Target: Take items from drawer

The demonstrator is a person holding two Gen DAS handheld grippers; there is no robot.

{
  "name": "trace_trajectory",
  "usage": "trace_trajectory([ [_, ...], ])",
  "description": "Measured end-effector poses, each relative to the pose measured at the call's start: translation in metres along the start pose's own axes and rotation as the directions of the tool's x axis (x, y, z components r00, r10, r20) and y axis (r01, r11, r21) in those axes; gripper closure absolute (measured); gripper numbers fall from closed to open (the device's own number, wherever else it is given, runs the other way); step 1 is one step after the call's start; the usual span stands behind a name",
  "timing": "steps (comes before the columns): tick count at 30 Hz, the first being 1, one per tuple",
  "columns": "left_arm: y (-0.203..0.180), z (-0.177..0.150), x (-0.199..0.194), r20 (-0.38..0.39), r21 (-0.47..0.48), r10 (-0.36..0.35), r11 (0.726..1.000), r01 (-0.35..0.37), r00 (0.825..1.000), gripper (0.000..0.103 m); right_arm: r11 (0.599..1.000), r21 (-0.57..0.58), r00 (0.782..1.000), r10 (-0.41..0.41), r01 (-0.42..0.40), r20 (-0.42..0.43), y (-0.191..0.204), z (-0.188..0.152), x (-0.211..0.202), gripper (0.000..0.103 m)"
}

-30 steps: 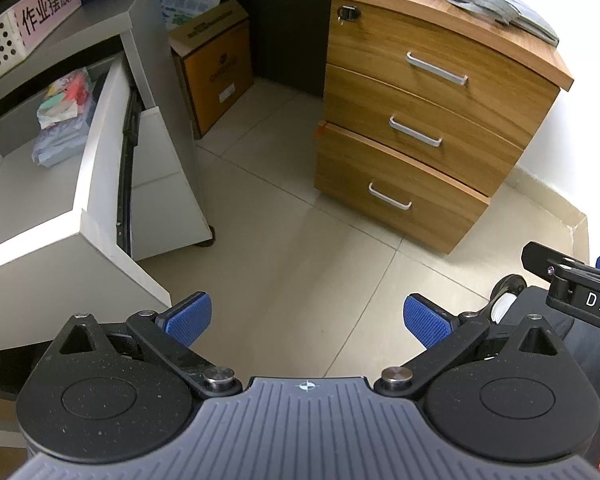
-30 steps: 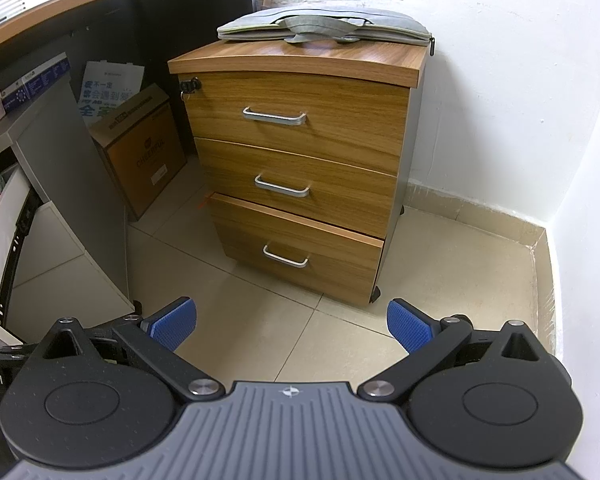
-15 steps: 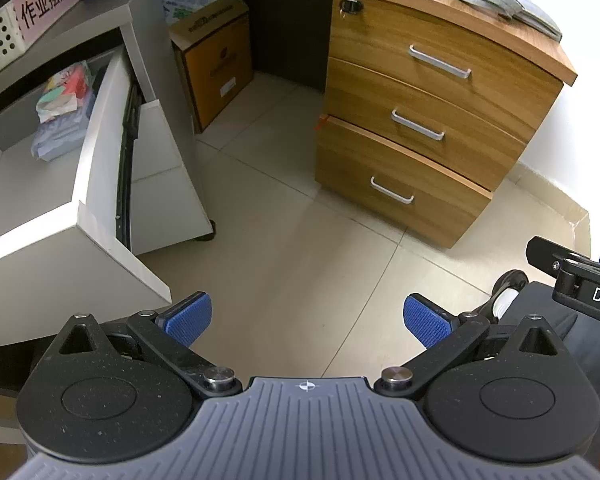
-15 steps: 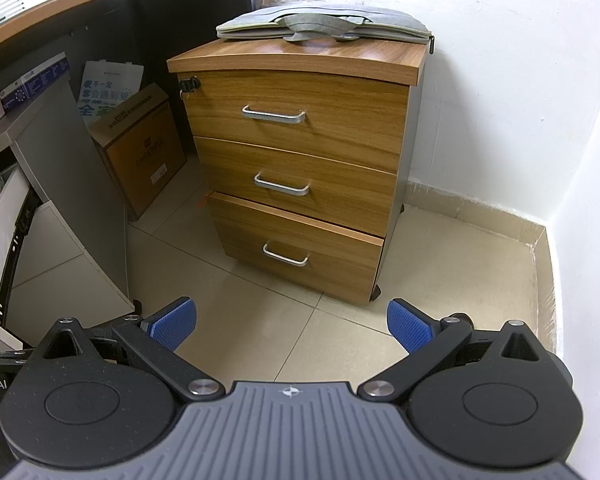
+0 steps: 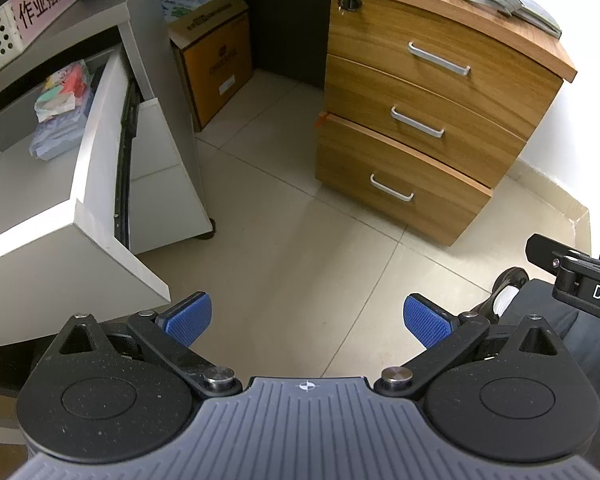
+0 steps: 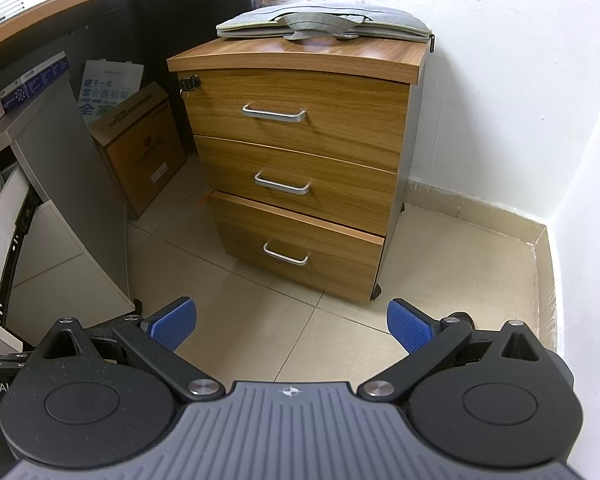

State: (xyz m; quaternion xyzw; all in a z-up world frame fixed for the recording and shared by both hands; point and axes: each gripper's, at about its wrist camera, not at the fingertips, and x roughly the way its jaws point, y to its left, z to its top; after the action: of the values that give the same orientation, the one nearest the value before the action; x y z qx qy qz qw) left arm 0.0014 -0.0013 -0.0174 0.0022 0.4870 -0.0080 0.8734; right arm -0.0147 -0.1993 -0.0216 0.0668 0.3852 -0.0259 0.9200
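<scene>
At far left the white drawer (image 5: 40,184) stands pulled out of its grey cabinet (image 5: 156,80), and the left wrist view has drifted a little toward it over the last second — the drawer's mouth shows more fully now, which suggests the reach for its contents is about to begin. At the back of the drawer lies a crumpled bundle of packets (image 5: 62,112), soft-looking, pastel plastic or paper; the fisheye blurs them, so I can't tell how many items there are. The drawer walls are smooth, matte laminate with a dark metal slide rail on the side.

The left gripper (image 5: 307,318) hovers over the pale floor tiles, its ribbed blue pads spread wide, nothing between them. Further right sits the wooden cabinet (image 6: 300,168) — three curved, wood-grain fronts with brushed metal handles, all closed, a grey fabric bag (image 6: 324,26) lying flat on top. The right gripper (image 6: 291,322) faces it, likewise wide apart and empty, barely moved.
</scene>
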Motion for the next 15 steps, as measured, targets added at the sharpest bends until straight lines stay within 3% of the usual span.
trace_trajectory([
  [15, 0.0, -0.0004, 0.0025, -0.01, 0.002, -0.003, 1.0, 0.003, 1.0, 0.0, 1.0, 0.001, 1.0, 0.001, -0.001, -0.002, -0.0011, 0.001, 0.0009, 0.001],
])
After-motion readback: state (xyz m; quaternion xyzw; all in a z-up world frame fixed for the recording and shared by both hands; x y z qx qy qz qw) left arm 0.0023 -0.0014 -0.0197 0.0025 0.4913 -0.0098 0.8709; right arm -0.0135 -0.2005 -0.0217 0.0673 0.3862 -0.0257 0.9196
